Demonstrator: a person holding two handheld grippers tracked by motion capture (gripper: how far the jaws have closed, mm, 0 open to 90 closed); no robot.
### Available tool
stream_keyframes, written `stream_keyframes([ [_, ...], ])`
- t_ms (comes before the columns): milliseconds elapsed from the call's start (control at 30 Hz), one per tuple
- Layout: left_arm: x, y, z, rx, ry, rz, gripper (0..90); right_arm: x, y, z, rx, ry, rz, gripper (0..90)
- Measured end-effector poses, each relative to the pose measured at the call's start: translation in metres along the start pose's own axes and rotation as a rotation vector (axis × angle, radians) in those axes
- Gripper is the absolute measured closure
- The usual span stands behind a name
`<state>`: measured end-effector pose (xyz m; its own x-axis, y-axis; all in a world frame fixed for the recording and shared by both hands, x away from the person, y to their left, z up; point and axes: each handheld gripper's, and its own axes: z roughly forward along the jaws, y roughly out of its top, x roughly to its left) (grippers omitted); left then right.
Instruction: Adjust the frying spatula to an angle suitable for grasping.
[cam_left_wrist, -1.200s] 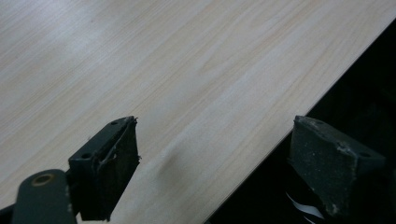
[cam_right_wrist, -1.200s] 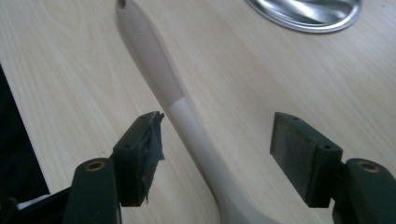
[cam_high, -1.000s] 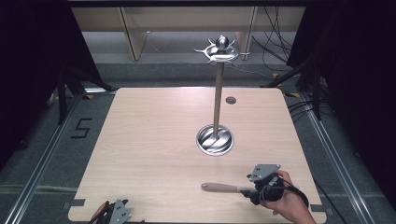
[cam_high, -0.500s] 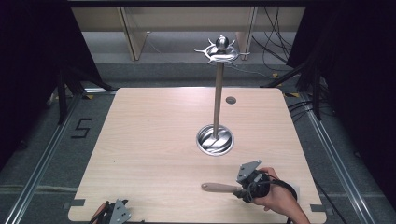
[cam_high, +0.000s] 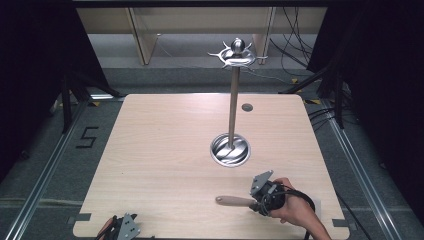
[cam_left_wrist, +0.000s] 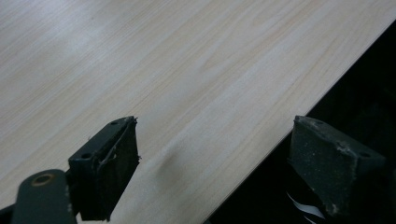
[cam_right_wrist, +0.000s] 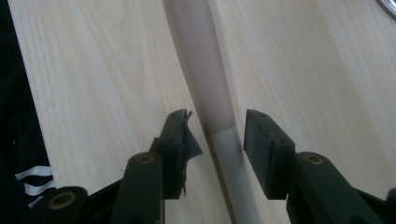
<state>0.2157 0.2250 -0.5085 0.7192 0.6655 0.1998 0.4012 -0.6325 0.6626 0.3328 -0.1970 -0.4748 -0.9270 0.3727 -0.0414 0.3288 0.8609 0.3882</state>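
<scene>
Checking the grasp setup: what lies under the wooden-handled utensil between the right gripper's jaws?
Bare tabletop lies under the utensil. The right gripper straddles it, jaws apart. Its far end is hidden behind the gripper in the high view.

A hand (cam_high: 296, 211) is holding the right gripper (cam_high: 256, 203) low over the table (cam_high: 165, 150), at its near right corner. A wooden handle (cam_high: 234, 201) is lying just ahead of the gripper's tip, pointing away to its left. Beyond the gripper, a metal stand (cam_high: 231, 100) is rising from a round base (cam_high: 230, 149). Far to its left, the left gripper (cam_high: 122, 231) is sitting at the table's near edge.
</scene>
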Motion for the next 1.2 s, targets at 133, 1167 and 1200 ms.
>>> stream_keyframes([
  [133, -0.001, 0.000, 0.000, -0.003, 0.001, -0.019, 15.0, -0.001, 0.004, 0.002, 0.013, 0.003, -0.035, 63.0],
  [1167, -0.001, 0.000, 0.000, 0.001, -0.001, 0.004, 15.0, -0.004, 0.030, 0.012, 0.276, 0.009, -0.204, 76.0],
  [1200, -0.002, 0.000, 0.001, -0.010, 0.001, -0.023, 15.0, -0.004, 0.030, 0.012, 0.276, 0.009, -0.204, 76.0],
])
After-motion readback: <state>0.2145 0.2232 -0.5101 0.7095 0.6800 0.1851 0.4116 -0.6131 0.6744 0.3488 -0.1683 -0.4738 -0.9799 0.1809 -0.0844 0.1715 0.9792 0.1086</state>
